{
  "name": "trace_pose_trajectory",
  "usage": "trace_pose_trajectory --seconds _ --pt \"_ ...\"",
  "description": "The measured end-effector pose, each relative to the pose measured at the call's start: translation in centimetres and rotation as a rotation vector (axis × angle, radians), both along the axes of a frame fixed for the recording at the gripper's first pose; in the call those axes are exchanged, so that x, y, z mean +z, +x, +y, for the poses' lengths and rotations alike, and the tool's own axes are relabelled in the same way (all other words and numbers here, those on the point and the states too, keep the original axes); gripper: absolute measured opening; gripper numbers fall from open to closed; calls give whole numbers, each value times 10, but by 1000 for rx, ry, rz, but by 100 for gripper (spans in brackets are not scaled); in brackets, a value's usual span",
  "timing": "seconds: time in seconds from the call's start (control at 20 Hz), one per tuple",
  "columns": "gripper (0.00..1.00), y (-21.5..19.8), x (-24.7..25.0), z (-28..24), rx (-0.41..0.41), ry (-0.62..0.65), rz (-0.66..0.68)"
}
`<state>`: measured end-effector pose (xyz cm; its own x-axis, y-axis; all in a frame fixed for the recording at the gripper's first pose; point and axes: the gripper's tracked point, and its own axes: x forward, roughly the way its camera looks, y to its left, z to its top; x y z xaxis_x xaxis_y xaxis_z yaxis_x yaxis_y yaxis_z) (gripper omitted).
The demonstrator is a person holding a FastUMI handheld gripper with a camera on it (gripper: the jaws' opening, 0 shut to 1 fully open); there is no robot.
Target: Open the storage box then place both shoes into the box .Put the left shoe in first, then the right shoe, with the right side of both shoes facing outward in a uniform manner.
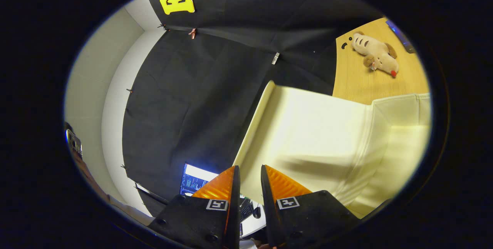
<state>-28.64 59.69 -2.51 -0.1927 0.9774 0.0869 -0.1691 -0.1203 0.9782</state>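
Observation:
The storage box is cream-coloured fabric, and its lid (316, 126) stands raised as a wide pale panel just ahead of my fingers. The lid's lower edge runs down into the narrow gap between my fingertips, and my gripper (250, 174) is shut on that edge. To the right of the lid, past a seam, I see a folded side panel of the box (400, 110). The box's inside is hidden behind the lid.
The box stands on a wooden table (358, 83). A plush toy animal (375, 52) lies on it beyond the box, with a dark flat device (400, 37) at the table's far edge. A lit monitor (194, 179) and a keyboard (245, 208) lie below my fingers.

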Motion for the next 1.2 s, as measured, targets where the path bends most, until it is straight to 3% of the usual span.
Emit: trace_pose_trajectory --seconds 0.3,0.65,0.9,1.2 --pt "34 27 -44 -13 -73 -157 -123" --pt "34 91 -77 -107 -252 -313 -370" --pt "80 138 -98 -196 -410 -470 -584" --pt "98 157 -130 -283 -509 -690 -736"
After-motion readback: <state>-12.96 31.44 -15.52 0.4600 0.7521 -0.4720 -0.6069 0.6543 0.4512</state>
